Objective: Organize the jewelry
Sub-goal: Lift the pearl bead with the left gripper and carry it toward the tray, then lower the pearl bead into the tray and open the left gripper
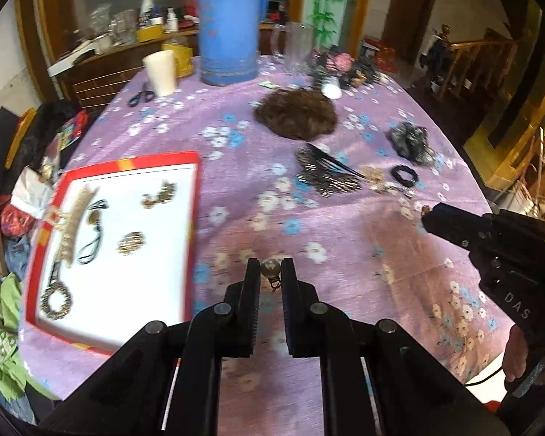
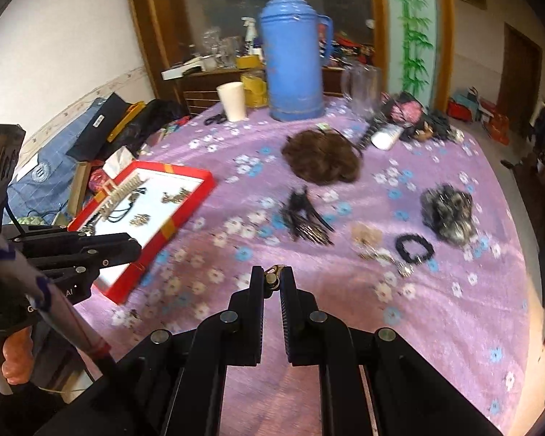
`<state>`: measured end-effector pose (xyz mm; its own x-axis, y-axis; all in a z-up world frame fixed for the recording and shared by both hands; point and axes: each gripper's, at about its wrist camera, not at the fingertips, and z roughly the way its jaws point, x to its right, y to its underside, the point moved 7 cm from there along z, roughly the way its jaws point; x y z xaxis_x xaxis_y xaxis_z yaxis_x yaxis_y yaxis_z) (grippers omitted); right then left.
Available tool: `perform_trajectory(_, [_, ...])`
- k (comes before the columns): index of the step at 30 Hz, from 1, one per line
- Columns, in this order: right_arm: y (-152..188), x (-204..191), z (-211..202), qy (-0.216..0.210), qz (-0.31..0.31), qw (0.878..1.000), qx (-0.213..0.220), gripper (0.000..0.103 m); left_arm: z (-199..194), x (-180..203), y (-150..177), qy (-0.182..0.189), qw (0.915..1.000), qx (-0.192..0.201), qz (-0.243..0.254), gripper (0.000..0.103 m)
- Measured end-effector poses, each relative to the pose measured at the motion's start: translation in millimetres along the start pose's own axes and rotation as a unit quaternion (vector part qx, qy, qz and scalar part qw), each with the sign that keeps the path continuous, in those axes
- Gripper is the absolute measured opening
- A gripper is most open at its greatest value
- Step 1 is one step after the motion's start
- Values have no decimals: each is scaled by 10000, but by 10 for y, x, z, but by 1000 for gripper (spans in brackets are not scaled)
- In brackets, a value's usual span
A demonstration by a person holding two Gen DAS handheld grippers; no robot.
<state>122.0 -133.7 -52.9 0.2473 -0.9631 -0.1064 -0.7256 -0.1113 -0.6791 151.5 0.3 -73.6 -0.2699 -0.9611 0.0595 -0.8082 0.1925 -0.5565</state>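
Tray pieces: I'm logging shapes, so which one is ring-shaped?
The beaded ring at the red tray's near corner; the others are clusters, a cord and a long clip.

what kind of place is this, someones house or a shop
Most likely a lived-in home, not a shop: a table under a purple floral cloth, a blue thermos beside a white cup, and a wooden stair railing behind.

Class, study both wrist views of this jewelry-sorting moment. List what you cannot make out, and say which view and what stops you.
- Left wrist view: the bead piece in the left tool is partly covered by the fingers; its full shape is hidden.
- Right wrist view: the gold item in the right tool is tiny and mostly covered.
- Both views: pieces in the red tray are blurred.
- Left wrist view: the tray's near corner hides behind the tool.
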Motion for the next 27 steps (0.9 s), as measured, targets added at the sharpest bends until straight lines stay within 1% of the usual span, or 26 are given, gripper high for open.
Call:
perform_trajectory(8, [-175,-492,153,-434,-378,9983,-50,9,-230,-611,51,-314,9986,60,-412,11])
perform_trajectory(14, [-297,-865,333,-887,-522,9946,-120,9,-378,-976,67,-510,9965,122,-644,11])
perform_trajectory(21, [-404,-1239,537,-1172,-744,9901,-219,10,-458,-1344,72,-709,9943,126,-787,11])
perform_trajectory(27, [-453,-1502,670,-1332,-912,9865,-275,10,-407,-1587,145,-772,9930,49,-889,11])
